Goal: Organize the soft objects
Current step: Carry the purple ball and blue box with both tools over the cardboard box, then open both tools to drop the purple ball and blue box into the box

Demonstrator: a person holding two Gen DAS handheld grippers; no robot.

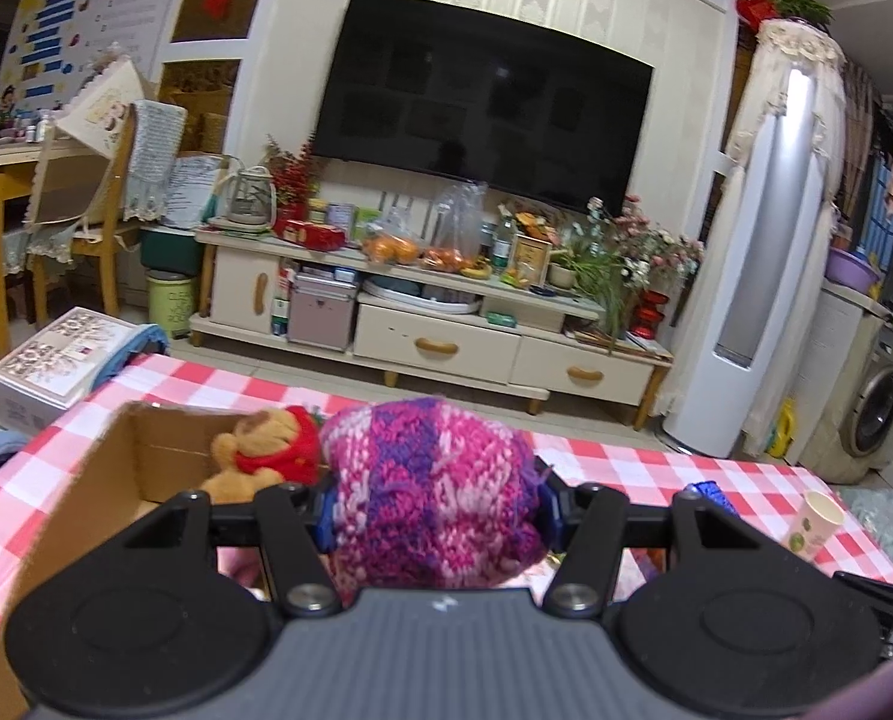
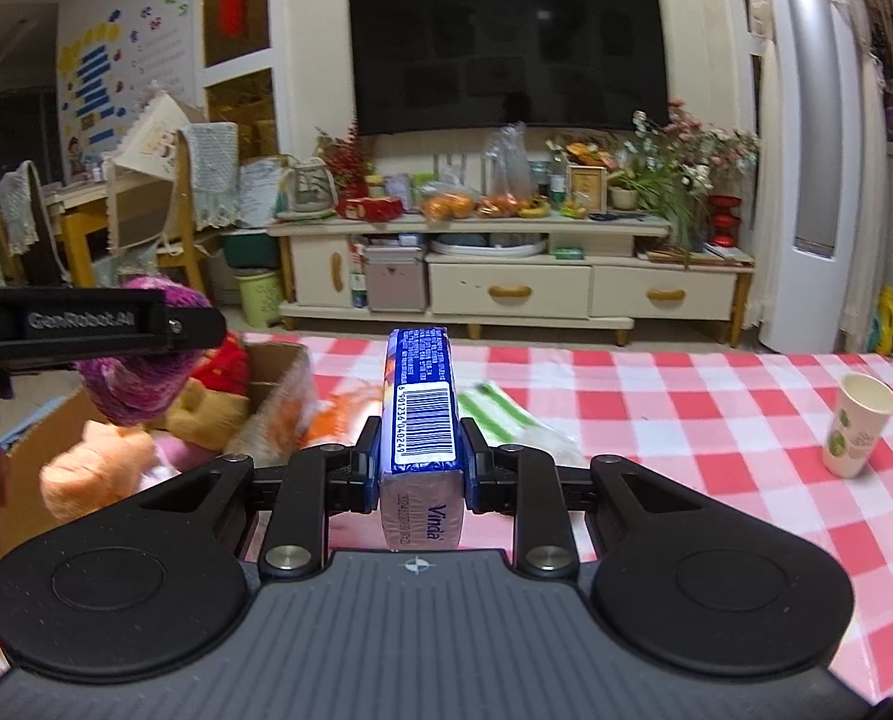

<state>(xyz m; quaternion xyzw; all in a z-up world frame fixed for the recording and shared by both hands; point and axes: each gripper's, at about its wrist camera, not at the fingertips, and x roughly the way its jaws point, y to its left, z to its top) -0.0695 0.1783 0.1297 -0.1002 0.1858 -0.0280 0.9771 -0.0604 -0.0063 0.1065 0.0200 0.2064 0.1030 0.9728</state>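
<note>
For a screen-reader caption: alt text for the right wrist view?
The right hand-held gripper clamps a blue tissue pack above a red-checked tablecloth. At left, a cardboard box holds plush toys; a paper cup stands at right.

You hold a bunched pink-and-purple knitted piece (image 1: 431,486) above the cardboard box (image 1: 146,450), where a teddy bear (image 1: 266,450) lies. Your blue tissue pack (image 2: 421,414) stands on edge
</note>
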